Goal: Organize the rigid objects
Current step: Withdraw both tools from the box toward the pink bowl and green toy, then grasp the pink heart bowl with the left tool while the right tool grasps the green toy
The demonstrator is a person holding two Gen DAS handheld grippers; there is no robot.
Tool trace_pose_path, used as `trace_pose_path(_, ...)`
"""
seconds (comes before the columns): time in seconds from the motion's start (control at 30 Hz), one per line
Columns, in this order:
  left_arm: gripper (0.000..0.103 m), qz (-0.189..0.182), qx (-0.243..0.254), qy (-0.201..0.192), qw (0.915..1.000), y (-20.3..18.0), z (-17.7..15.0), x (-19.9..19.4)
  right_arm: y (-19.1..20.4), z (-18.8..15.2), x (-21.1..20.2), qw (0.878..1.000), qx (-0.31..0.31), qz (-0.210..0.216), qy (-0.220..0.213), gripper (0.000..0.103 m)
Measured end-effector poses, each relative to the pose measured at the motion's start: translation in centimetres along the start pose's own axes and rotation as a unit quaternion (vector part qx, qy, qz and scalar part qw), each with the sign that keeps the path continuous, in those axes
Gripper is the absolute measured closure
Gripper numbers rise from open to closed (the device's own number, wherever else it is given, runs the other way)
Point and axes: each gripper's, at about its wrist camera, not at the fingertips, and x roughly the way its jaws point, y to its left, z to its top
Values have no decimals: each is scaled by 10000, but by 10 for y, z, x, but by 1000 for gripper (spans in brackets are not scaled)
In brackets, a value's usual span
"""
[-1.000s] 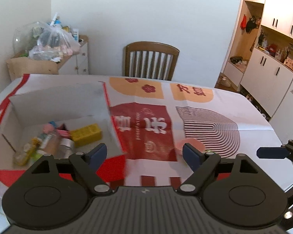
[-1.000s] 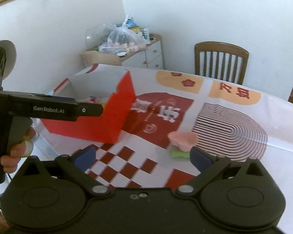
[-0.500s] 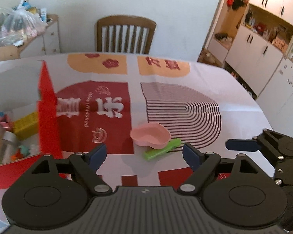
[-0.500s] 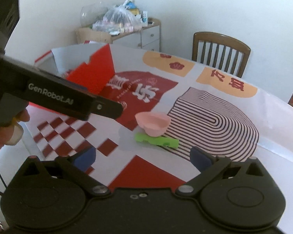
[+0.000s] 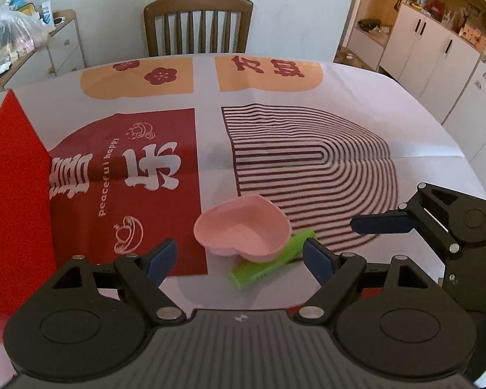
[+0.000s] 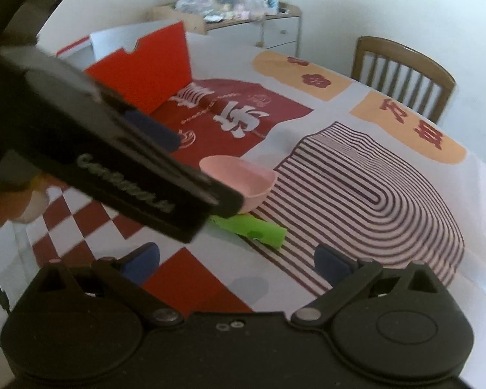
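Two things remain on the bench: pink bowl, green clip at its 5 o'clock. Left claw and right claw both gape empty.

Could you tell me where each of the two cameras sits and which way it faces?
Left wrist: on the left gripper, looking down over its open fingers at the pink heart-shaped bowl; the right gripper's finger shows at right.
Right wrist: on the right gripper, open, facing the table; the left gripper's body and a hand cross its left.
Shared: bowl, green piece, red box, chair.
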Motion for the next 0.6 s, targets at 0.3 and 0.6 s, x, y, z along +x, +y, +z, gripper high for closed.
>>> trace_pose_path(0.3, 18, -155, 114, 193, 9996, 9, 5, 32, -6, 9, 20, 9983, -506, 278, 88, 10)
trace_pose_path(0.6, 18, -229, 184, 114, 9995, 13, 5, 43, -14, 12, 35, 9966, -638, 514, 92, 20)
